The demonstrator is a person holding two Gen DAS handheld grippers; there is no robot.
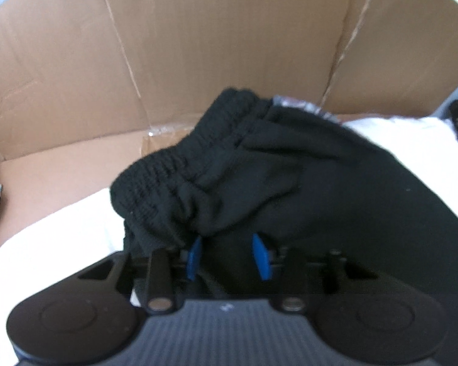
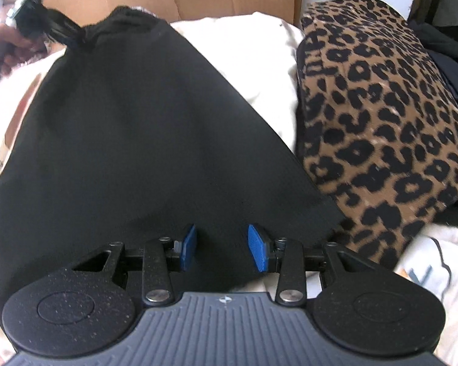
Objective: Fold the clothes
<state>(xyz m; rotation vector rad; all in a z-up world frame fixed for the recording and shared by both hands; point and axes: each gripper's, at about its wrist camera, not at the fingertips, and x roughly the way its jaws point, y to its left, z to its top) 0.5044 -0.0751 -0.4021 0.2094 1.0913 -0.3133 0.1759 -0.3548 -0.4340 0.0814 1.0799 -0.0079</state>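
Your left hand-held gripper (image 1: 227,254) is gripping the black garment (image 2: 131,140) at its gathered waistband (image 1: 180,164) (blue pads buried in the folds), while your right hand-held gripper (image 2: 221,247) is holding its jaws apart around the opposite edge, not pinching. It is stretching between them over white fabric (image 2: 253,48), beside a leopard-print piece (image 2: 381,116), before a cardboard box (image 1: 198,45).

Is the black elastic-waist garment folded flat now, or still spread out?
Spread out, unfolded: the black elastic-waist garment drapes as one broad sheet over white cloth, waistband bunched.
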